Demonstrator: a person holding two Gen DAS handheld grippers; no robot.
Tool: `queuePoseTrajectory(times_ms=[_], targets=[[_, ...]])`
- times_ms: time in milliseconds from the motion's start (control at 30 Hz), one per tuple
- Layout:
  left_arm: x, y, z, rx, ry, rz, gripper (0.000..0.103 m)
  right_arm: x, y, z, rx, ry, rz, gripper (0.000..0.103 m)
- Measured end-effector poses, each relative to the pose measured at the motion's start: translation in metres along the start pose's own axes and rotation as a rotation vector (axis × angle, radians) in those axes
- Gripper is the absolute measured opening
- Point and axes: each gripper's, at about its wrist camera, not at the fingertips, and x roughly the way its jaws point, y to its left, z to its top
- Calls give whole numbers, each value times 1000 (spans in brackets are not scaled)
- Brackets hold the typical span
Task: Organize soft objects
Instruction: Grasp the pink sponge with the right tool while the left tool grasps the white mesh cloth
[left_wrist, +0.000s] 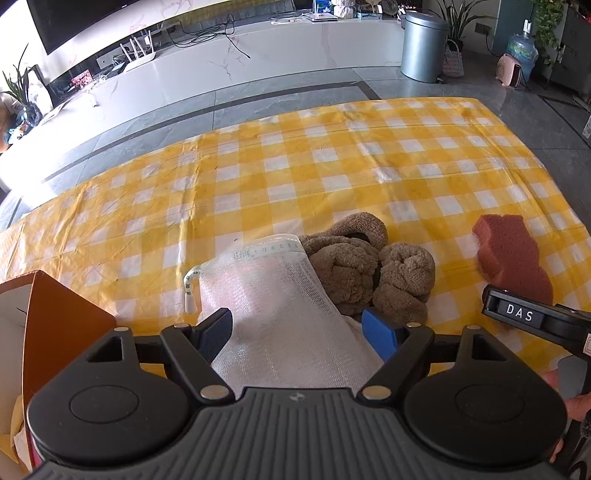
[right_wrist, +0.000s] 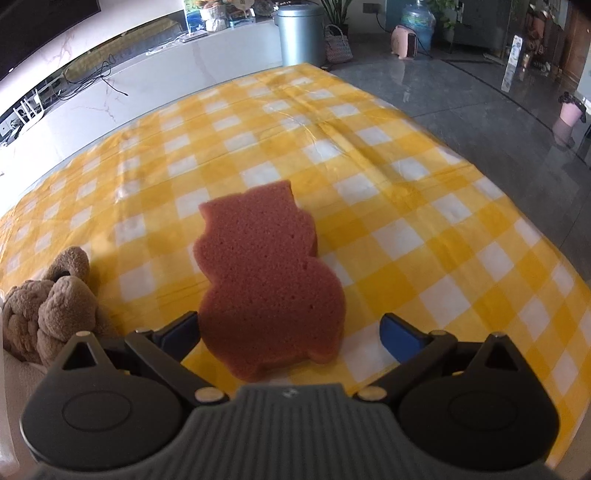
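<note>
A white mesh bag (left_wrist: 280, 306) lies between the fingers of my left gripper (left_wrist: 299, 328), whose jaws stand open around it. A brown plush toy (left_wrist: 365, 266) lies just behind the bag; it also shows at the left edge of the right wrist view (right_wrist: 48, 306). A reddish bear-shaped sponge (right_wrist: 262, 284) lies flat on the yellow checked tablecloth (right_wrist: 424, 221). My right gripper (right_wrist: 295, 332) is open with its fingers on either side of the sponge's near end, not squeezing it. The sponge (left_wrist: 513, 251) and the right gripper's finger (left_wrist: 517, 314) show in the left wrist view too.
An orange box flap (left_wrist: 59, 325) stands at the near left of the table. Beyond the table are a grey floor, a white TV bench (left_wrist: 229, 70), a metal bin (left_wrist: 424, 44) and a water bottle (left_wrist: 522, 48).
</note>
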Motion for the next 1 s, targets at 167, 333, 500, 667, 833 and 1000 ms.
queuePoseTrajectory(times_ms=[167, 333, 500, 667, 833, 1000], targets=[[10, -7, 0, 48, 11, 33, 90, 3, -2, -1, 12, 4, 1, 100], [15, -3, -3, 88, 24, 58, 53, 5, 0, -1, 2, 20, -10, 100], [12, 7, -2, 76, 2, 50, 22, 4, -2, -1, 8, 17, -4, 100], [-8, 22, -3, 28, -14, -8, 6, -6, -7, 0, 1, -1, 14, 72], [-29, 24, -6, 60, -51, -16, 5, -10, -14, -1, 23, -5, 38, 70], [-58, 26, -12, 87, -107, -59, 5, -20, -14, 0, 12, -40, 44, 70]])
